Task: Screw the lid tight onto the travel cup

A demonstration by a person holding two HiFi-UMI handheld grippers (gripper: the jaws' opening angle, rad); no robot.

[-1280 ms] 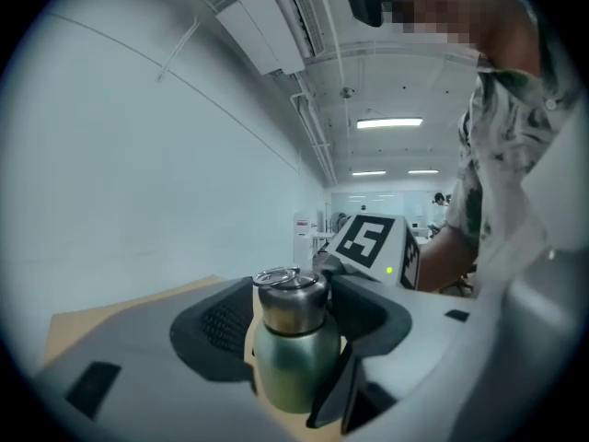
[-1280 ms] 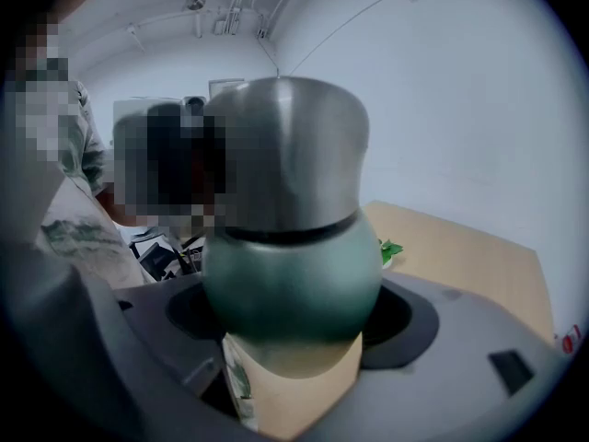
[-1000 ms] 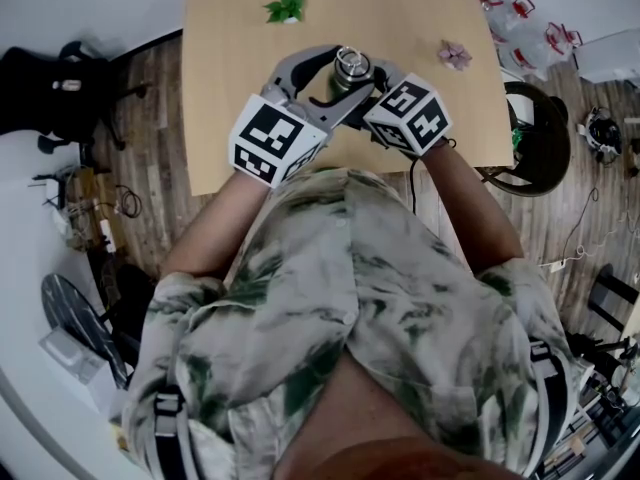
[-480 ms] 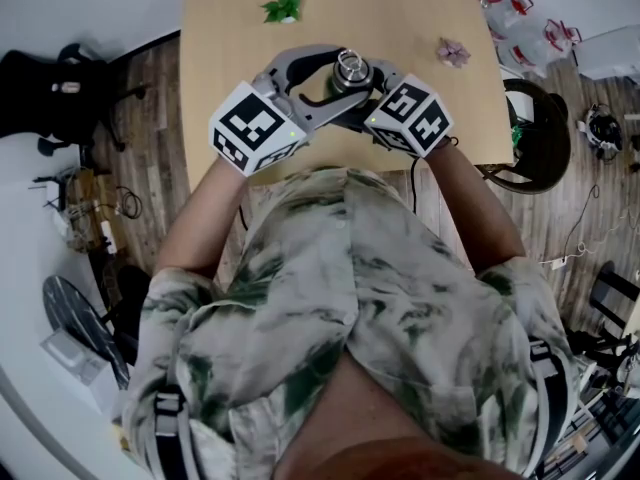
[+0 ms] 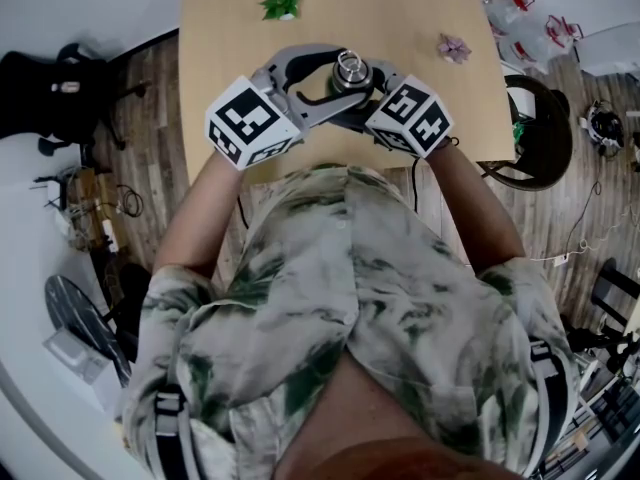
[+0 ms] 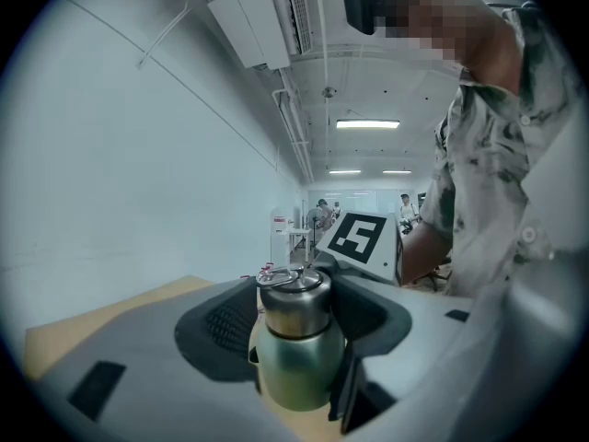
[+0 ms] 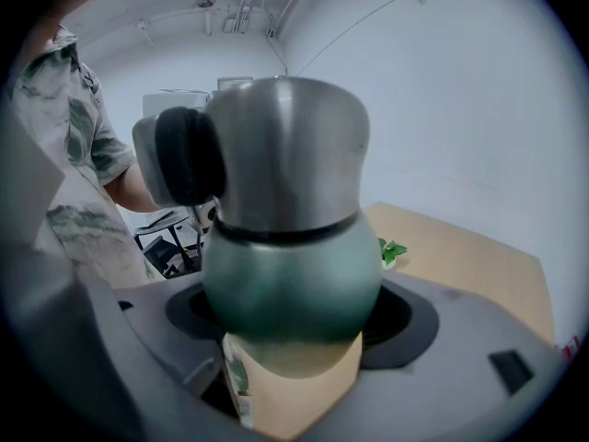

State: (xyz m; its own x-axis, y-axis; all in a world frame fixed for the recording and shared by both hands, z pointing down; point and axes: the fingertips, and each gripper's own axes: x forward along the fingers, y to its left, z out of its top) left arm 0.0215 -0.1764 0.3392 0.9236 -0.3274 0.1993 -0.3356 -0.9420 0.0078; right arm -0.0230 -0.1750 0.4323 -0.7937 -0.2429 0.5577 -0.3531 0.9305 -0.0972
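The right gripper (image 5: 358, 86) is clamped on the rounded green metal body of the travel cup (image 7: 290, 284), low down where it bulges. The left gripper (image 5: 335, 76) comes in from the other side, its dark pads closed on the brushed steel screw lid (image 6: 294, 307). Both grips sit on smooth, curved metal, and that is the main risk. If the lid pads slip, the turn does nothing and the lid only seems tight. If the body slips in the right gripper, cup and lid spin together and the thread never closes. A lid turned while it sits tilted could cross-thread and jam short of sealing. I judge it to sit level here, with an even dark seam where steel meets green, but the thread itself is hidden. Pushing sideways while twisting could also tip the cup or skid it toward the near edge of the light wooden worktop (image 5: 230, 28), since it sits about mid-width and closer to that edge than the other things.

The cup is squat and bulbous, matt green below a tall steel cap, with a thin wire loop lying on top of the lid.

Farther off, a small green leafy sprig (image 5: 285, 6) lies toward the far left, and a small pink crumpled thing (image 5: 454, 48) lies toward the right edge, both well apart from the cup
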